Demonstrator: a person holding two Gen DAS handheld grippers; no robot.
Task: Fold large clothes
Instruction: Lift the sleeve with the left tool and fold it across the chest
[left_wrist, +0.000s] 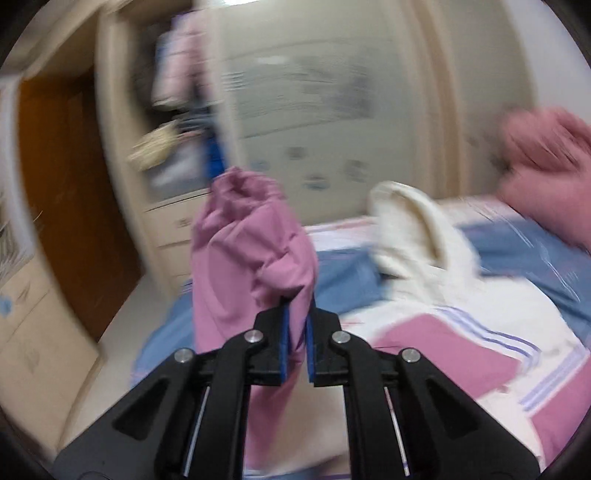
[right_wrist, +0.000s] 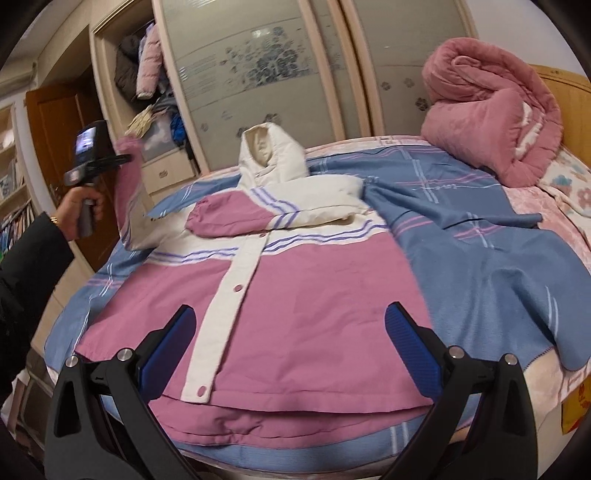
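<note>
A pink and white padded jacket (right_wrist: 314, 295) lies front up on the bed, hood (right_wrist: 269, 155) toward the wardrobe, one sleeve (right_wrist: 236, 218) folded across its chest. My left gripper (left_wrist: 298, 325) is shut on the other pink sleeve (left_wrist: 251, 251) and holds it lifted above the bed's left side; it also shows in the right wrist view (right_wrist: 110, 158), with the sleeve (right_wrist: 127, 184) hanging from it. My right gripper (right_wrist: 291, 347) is open and empty, hovering over the jacket's lower front near the hem. The left wrist view is motion-blurred.
A blue plaid sheet (right_wrist: 461, 240) covers the bed. A rolled pink blanket (right_wrist: 491, 110) sits at the far right by the wooden headboard (right_wrist: 569, 88). A wardrobe (right_wrist: 266, 74) with sliding doors and an open section of hanging clothes (right_wrist: 144, 70) stands behind. A wooden door (right_wrist: 55, 133) is left.
</note>
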